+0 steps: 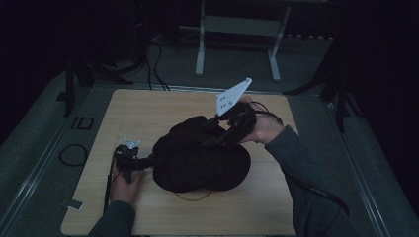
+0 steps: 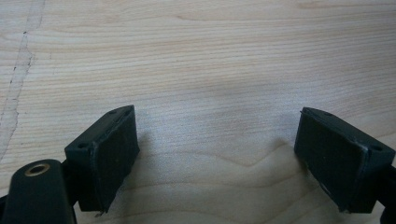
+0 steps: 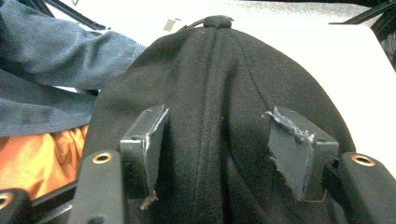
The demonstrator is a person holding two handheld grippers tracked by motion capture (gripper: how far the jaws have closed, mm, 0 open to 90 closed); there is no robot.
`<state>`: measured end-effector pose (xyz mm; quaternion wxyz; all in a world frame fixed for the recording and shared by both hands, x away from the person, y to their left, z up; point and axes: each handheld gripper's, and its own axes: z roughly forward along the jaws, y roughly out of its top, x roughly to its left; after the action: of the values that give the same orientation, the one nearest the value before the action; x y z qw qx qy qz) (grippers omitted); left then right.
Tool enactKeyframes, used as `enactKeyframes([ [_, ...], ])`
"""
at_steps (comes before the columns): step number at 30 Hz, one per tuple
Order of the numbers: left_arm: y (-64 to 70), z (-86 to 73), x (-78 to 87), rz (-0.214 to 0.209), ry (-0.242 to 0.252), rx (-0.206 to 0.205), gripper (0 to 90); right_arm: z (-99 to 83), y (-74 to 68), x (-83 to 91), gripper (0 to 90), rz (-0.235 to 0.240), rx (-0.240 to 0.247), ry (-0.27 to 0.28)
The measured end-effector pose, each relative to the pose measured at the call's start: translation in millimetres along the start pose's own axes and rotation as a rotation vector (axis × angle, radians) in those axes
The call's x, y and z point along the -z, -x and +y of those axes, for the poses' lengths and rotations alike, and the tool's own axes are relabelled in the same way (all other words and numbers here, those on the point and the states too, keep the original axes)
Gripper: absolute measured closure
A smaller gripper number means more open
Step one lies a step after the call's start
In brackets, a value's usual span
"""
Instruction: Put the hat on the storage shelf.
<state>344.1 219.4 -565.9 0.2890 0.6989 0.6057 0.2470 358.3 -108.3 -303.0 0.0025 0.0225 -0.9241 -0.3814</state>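
Note:
A black cap (image 1: 197, 160) lies crown up in the middle of the wooden table (image 1: 148, 108). My right gripper (image 1: 213, 134) reaches down onto its far right side. In the right gripper view the jaws of that gripper (image 3: 217, 140) are partly closed, and the pads press a ridge of the cap's fabric (image 3: 215, 74) from both sides. My left gripper (image 1: 146, 160) rests low at the cap's left edge. Its jaws (image 2: 217, 154) stand wide open over bare wood (image 2: 210, 56) with nothing between them.
An orange patch (image 3: 51, 158) shows under the cap's edge, and a thin yellowish ring (image 1: 193, 196) peeks out at its front. A grey-blue sleeve (image 3: 60, 51) lies beyond the cap. A metal stand (image 1: 237, 44) and a floor cable (image 1: 74, 154) lie off the table.

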Motion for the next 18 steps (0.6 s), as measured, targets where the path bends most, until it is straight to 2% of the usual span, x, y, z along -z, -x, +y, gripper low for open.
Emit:
enactKeyframes([
  [2,0.0,0.0,0.0,0.000,0.000,0.000,13.2,-0.8,0.3,0.8,36.1,-0.003,0.001,0.003],
  [9,0.0,0.0,0.0,0.000,0.000,0.000,13.1,-10.3,1.0,-1.8,36.1,0.006,-0.014,-0.040],
  [14,0.0,-0.1,-0.1,0.000,0.002,0.000,13.1,-16.2,2.2,2.3,34.5,0.007,-0.036,-0.018],
  [18,0.2,0.0,-0.2,0.000,0.002,0.002,13.2,-19.4,4.4,10.9,33.5,-0.017,-0.057,0.022],
])
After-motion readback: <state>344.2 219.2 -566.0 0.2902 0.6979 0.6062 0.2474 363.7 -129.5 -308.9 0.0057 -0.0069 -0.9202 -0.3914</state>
